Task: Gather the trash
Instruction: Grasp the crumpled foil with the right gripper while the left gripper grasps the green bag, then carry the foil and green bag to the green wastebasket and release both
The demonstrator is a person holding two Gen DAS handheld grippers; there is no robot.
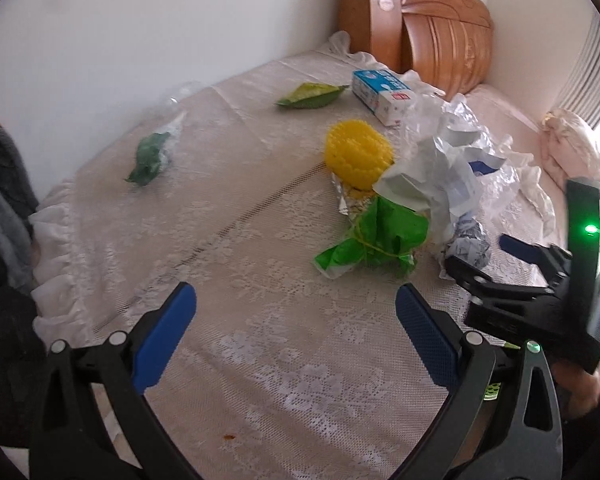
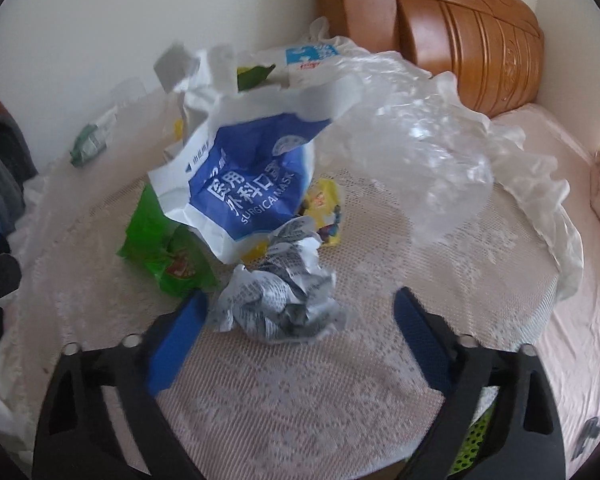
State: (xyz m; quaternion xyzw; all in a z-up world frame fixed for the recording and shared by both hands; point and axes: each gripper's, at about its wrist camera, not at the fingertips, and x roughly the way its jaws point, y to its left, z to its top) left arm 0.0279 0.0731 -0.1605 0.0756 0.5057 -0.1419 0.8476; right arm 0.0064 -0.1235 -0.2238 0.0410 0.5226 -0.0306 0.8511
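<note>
Trash lies scattered on a round table with a lace cloth (image 1: 260, 280). A crumpled newspaper ball (image 2: 284, 296) sits between the open fingers of my right gripper (image 2: 300, 312), untouched by them; it also shows in the left wrist view (image 1: 470, 242). Behind it stand a blue-and-white surgical mask bag (image 2: 244, 184), a green wrapper (image 2: 164, 248) and a clear plastic bag (image 2: 420, 140). My left gripper (image 1: 296, 312) is open and empty over bare cloth, short of the green wrapper (image 1: 380, 236). The right gripper (image 1: 492, 256) shows at the right of the left wrist view.
A yellow ridged cup (image 1: 358, 152), a milk carton (image 1: 380, 94), a flat green packet (image 1: 312, 96) and a dark green wrapper (image 1: 150, 156) lie farther back. Wooden chair backs (image 1: 420, 28) stand behind the table against the wall. Pink bedding (image 2: 560, 240) lies to the right.
</note>
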